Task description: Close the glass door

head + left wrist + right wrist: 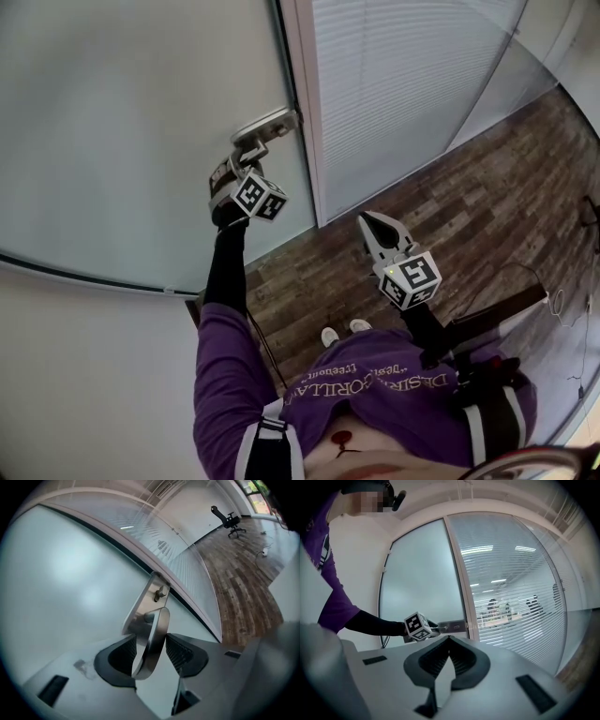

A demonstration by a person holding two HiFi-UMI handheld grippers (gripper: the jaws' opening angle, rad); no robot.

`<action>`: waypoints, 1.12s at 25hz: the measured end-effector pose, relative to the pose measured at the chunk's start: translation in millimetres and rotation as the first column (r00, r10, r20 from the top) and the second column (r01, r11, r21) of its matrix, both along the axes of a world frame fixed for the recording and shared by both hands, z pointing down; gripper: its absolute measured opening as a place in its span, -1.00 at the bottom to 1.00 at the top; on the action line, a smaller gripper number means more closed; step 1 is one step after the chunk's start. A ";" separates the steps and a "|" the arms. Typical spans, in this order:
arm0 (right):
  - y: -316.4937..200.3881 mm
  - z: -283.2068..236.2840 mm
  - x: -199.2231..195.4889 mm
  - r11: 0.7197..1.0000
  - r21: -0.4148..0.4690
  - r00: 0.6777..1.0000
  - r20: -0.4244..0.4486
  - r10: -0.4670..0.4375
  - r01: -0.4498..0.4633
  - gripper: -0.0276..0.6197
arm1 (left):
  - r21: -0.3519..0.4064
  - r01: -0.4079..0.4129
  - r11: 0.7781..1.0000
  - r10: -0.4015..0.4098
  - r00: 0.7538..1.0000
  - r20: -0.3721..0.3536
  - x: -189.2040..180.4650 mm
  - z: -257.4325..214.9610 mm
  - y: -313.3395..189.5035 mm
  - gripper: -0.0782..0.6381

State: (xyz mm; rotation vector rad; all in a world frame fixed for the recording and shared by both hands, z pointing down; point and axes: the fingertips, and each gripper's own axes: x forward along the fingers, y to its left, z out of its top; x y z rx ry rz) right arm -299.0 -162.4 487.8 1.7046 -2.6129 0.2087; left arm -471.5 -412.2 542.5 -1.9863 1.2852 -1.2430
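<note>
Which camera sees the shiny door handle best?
The left gripper view: the door handle fills the middle, close up, between the open jaws. The head view shows it small, partly behind the left gripper. The right gripper view shows it tiny and far off.

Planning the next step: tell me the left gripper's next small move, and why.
Probably draw the left gripper straight back off the door handle: its jaws stand apart around it, and the glass door looks flush with its frame.

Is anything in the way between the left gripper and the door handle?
Nothing visible. The door handle already sits between the open jaws of the left gripper, with a gap showing on one side.
</note>
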 end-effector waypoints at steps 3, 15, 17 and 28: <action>5.8 -0.2 -0.5 1.000 0.011 1.000 0.008 -0.009 0.009 -0.94 | 0.127 0.027 0.992 -0.026 1.000 -0.004 -12.5 -19.4 25.6 -0.31; 0.2 -22.5 -40.4 0.991 0.064 0.993 0.027 -0.117 0.115 -0.94 | 0.092 0.267 0.959 -0.068 0.536 -0.842 -31.3 -75.3 205.3 -0.33; 1.8 -23.2 -45.0 0.990 0.068 0.992 0.023 -0.127 0.125 -0.94 | 0.055 0.290 0.956 -0.086 0.452 -0.888 -32.8 -61.4 224.6 -0.61; 12.5 -28.9 -44.1 0.988 0.083 0.991 0.001 -0.132 0.131 -0.94 | -0.066 0.223 0.973 -0.164 0.453 -0.877 -6.8 -28.8 251.6 -0.78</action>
